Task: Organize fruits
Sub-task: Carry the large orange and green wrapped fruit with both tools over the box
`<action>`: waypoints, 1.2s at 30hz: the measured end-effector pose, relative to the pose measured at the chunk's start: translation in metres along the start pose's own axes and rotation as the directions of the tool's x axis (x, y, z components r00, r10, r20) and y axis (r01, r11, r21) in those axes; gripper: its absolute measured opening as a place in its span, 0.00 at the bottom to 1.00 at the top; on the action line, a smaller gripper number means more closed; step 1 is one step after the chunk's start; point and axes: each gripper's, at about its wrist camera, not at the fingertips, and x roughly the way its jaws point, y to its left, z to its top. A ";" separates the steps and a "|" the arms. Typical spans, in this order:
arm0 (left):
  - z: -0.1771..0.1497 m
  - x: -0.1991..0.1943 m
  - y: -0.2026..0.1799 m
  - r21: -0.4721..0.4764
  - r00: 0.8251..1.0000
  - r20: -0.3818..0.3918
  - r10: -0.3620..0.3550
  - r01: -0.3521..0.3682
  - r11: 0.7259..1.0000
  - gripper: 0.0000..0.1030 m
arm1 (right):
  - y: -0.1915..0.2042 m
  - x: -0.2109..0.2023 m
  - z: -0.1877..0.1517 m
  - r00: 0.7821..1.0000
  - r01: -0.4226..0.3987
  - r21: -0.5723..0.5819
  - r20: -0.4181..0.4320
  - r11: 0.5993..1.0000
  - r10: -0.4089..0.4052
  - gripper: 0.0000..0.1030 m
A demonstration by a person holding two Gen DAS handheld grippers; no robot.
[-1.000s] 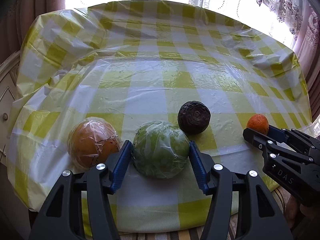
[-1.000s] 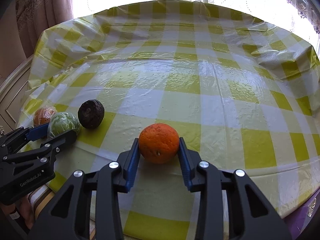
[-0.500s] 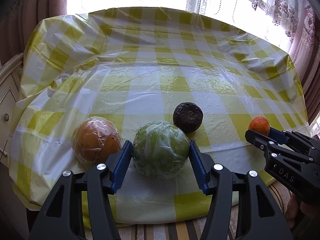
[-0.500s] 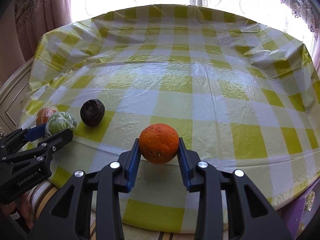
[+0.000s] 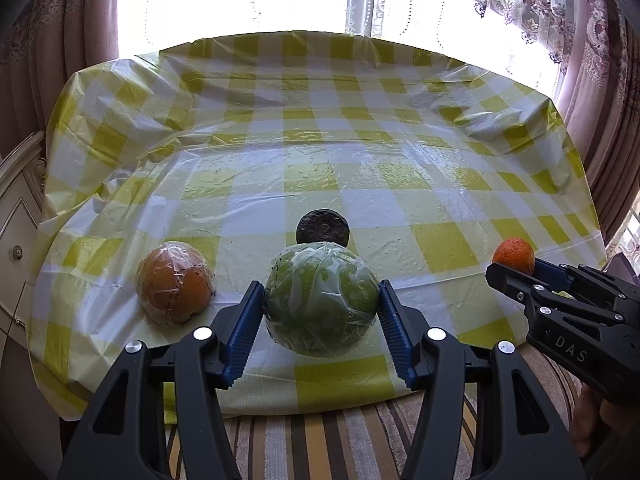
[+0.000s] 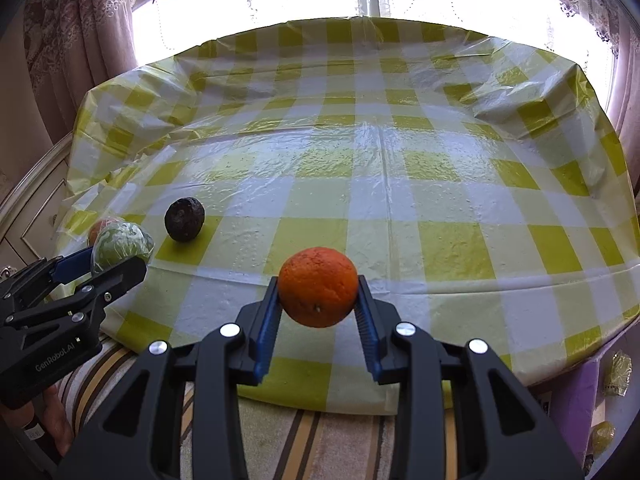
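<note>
My left gripper [image 5: 321, 307] is shut on a green fruit wrapped in clear film [image 5: 321, 303], held off the table near its front edge. In the right wrist view the same green fruit [image 6: 120, 245] shows at the left in the left gripper [image 6: 105, 261]. My right gripper [image 6: 318, 295] is shut on a bare orange [image 6: 318, 286], lifted above the table's front edge; that orange [image 5: 513, 255] also shows at the right of the left wrist view. A wrapped orange-coloured fruit [image 5: 175, 283] and a dark round fruit [image 5: 323, 227] lie on the yellow checked tablecloth [image 5: 320, 152].
The dark fruit [image 6: 184, 219] lies just behind the lifted green one. A striped rug [image 5: 320, 440] covers the floor below the table's front edge. A cabinet [image 5: 16, 240] stands at the left, curtains and a bright window behind. A purple box [image 6: 580, 396] sits at the lower right.
Both grippers have drawn back and risen with their fruit; the table looks farther off and the striped rug now shows below. The green fruit has left the cloth and now hides part of the dark fruit.
</note>
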 end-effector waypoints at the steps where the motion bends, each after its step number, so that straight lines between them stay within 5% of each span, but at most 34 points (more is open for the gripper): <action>1: 0.000 -0.002 -0.004 0.003 1.000 0.003 -0.006 0.006 1.000 0.53 | -0.003 -0.003 -0.001 1.000 0.002 0.003 0.001 1.000 -0.002 0.35; 20: -0.010 -0.029 -0.089 0.129 0.990 0.010 -0.138 0.135 0.982 0.53 | -0.085 -0.075 -0.041 0.989 0.147 0.107 0.018 0.983 -0.150 0.35; 36: -0.029 -0.045 -0.198 0.299 0.955 -0.044 -0.292 0.292 0.908 0.53 | -0.164 -0.141 -0.080 0.961 0.264 0.209 0.028 0.941 -0.276 0.35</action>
